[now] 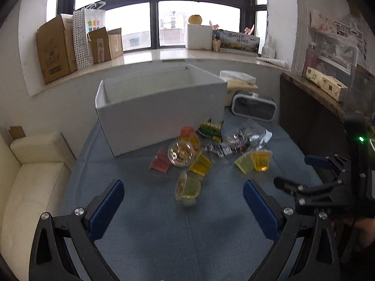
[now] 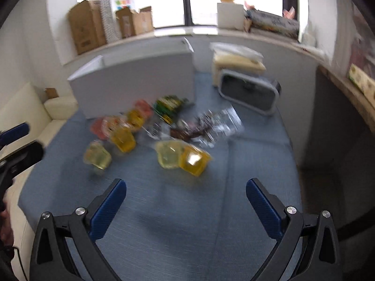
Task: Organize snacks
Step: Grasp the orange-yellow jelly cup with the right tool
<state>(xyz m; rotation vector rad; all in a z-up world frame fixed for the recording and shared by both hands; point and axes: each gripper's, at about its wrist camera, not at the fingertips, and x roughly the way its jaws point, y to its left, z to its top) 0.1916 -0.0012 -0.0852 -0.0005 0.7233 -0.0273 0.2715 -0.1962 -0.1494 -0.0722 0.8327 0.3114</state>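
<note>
Both grippers hover spread and empty over the blue cloth: left gripper [image 1: 184,200], right gripper [image 2: 186,197]. The snacks lie heaped before the white box [image 1: 161,110], none visibly inside it.

Risk: jelly cups [image 1: 188,187] lying on their sides may roll or squirt from the pads; foil packets [image 1: 243,138] may crumple and slip.

Count (right view blurred): about seven cups, one green packet [image 1: 209,128], several foil packets.

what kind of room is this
Likely a lived-in home or office room: a cream cushioned sofa, cardboard boxes along the wide window sill, and a blue cloth-covered table with loose snacks.
</note>
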